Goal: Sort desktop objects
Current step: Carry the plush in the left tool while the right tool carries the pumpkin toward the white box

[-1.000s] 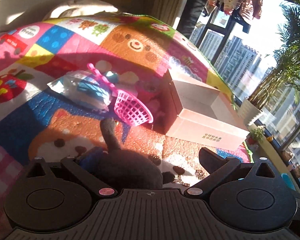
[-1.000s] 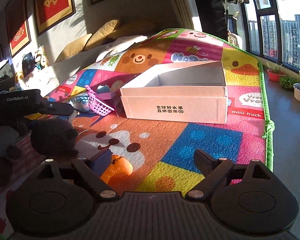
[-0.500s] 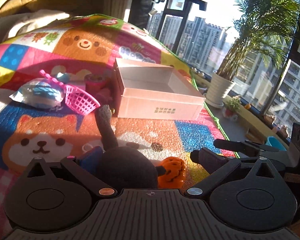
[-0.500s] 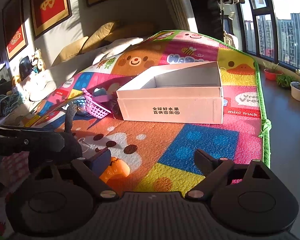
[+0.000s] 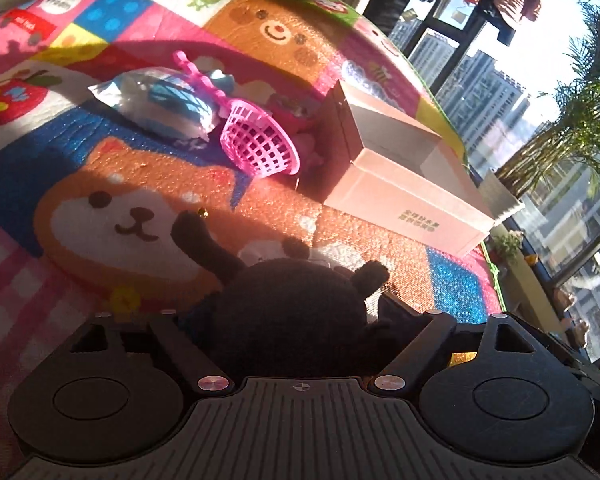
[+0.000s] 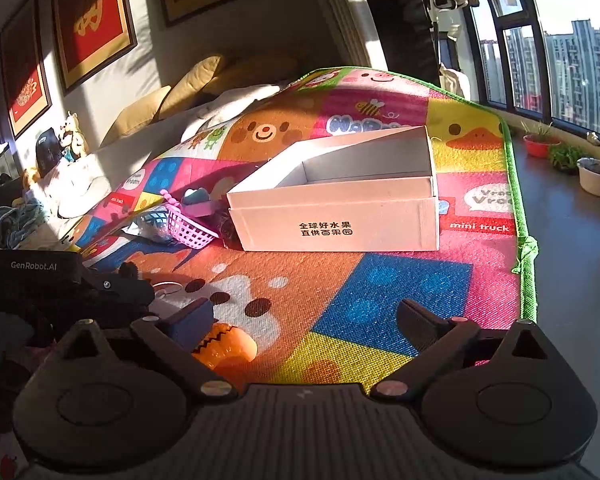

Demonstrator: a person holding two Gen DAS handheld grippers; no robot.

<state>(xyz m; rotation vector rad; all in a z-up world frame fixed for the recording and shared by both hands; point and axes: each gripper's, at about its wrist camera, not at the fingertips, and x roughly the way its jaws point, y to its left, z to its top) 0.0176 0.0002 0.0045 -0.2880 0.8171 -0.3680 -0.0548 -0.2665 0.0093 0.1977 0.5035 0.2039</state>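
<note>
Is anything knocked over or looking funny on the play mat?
Yes. The pink basket lies tipped on its side beside the cardboard box, its opening facing sideways, not up. The box itself sits flat and looks empty.

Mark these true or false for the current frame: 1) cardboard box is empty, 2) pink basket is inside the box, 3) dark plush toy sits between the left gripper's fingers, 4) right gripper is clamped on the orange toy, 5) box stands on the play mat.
1) True as far as visible: the cardboard box shows only bare inner walls.
2) False. The pink basket lies on the play mat beside the box.
3) True. The dark plush toy is between the closing fingers of the left gripper.
4) False. The right gripper is open; the orange toy lies by its left finger.
5) True.
</note>
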